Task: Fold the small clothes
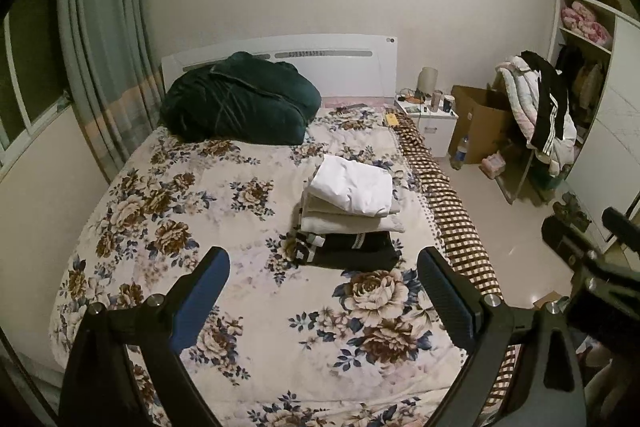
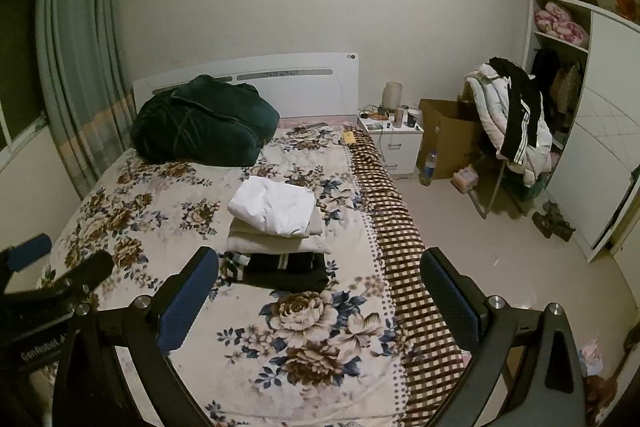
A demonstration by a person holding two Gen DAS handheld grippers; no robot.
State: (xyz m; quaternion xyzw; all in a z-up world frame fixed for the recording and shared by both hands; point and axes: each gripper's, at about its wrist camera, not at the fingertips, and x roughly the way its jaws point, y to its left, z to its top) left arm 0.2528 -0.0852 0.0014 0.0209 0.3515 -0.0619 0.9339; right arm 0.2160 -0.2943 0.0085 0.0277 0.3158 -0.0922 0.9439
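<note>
Left tongs (image 1: 324, 291) spread wide, holding nothing, up in the air over the near part of the bed (image 1: 248, 327). Right tongs (image 2: 320, 291) spread wide too, also holding nothing, over the near right side of the bed. Blue pads (image 1: 200, 301) on the inside of the fingers. Part of the right tongs seen at the far right edge of the left view, and part of the left tongs at the left edge of the right view, so side by side, a little apart. Stack of folded clothes (image 1: 352, 215) in the middle of the bed, a bit to the right, not touched by either tongs. White piece (image 1: 354, 187) on top, two cream pieces (image 1: 348, 221) under it, black piece (image 1: 352, 251) with white bands at the bottom, flat on the flower blanket (image 1: 160, 227). Big dark green bundle (image 1: 240, 97) at the far left of the bed, against the white headboard (image 1: 344, 67). Brown check blanket (image 1: 452, 219) along the right edge of the bed. Small white nightstand (image 1: 430, 119) with little things on it at the far right, a cardboard box (image 1: 480, 123) just beside it, a bottle (image 1: 460, 149) on the floor near the box. Chair with white and black coats (image 1: 540, 107) farther right, beside an open wardrobe (image 1: 584, 39). Green curtain (image 1: 96, 47) on the left wall.
</note>
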